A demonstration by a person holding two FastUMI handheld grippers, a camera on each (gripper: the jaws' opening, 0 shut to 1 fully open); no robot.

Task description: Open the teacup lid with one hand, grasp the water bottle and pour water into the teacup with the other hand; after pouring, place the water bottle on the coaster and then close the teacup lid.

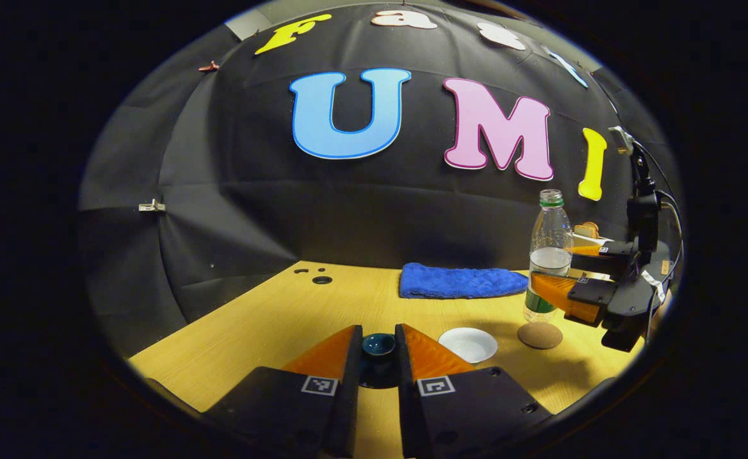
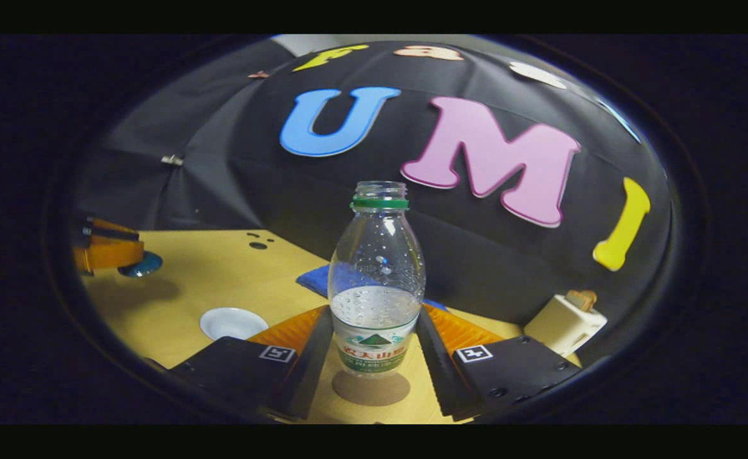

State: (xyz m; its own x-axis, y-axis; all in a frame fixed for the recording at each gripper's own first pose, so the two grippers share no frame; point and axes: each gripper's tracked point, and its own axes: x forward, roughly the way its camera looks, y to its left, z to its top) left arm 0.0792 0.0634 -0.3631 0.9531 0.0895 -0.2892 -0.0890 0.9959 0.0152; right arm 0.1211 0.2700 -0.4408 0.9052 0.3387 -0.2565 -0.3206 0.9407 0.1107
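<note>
Wood table (image 1: 272, 319), black cloth wall behind; blue towel (image 1: 457, 282) far side, white cup (image 1: 469, 344) open near centre. Left gripper (image 1: 378, 357) low over table, fingers clamped on dark lid (image 1: 378, 346). Right gripper (image 2: 374, 344) level, clamped on bottle (image 2: 377, 287), upright just above coaster (image 2: 371, 387).

Bottle (image 2: 377, 293) above coaster (image 2: 371, 389) (teacup (image 2: 232, 322) left, towel (image 2: 318, 278) behind)
</note>
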